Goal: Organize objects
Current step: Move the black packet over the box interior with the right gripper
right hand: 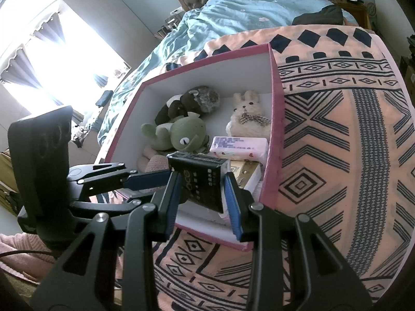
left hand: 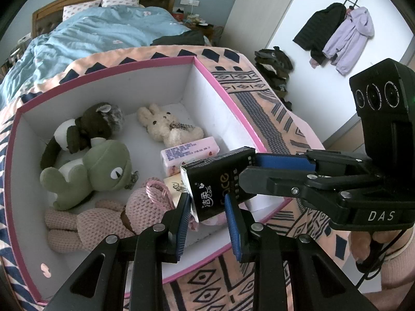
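A black tissue pack (left hand: 220, 181) hangs over the near right corner of a pink-rimmed white box (left hand: 103, 72). My left gripper (left hand: 207, 207) and my right gripper (right hand: 201, 189) are both shut on the black tissue pack (right hand: 202, 178), one at each end. My right gripper also shows from the side in the left wrist view (left hand: 259, 165). Inside the box lie a green frog plush (left hand: 88, 171), a dark brown plush (left hand: 88, 127), a cream bunny (left hand: 166, 127), a pink knitted doll (left hand: 109, 220), a pink tissue pack (left hand: 189, 155) and a cream pack (left hand: 176, 186).
The box (right hand: 275, 108) sits on a peach patterned blanket (right hand: 337, 155) on a bed with a blue duvet (left hand: 98, 31). Jackets (left hand: 337, 31) hang on a white wall at right. A bright window (right hand: 64, 59) is at left.
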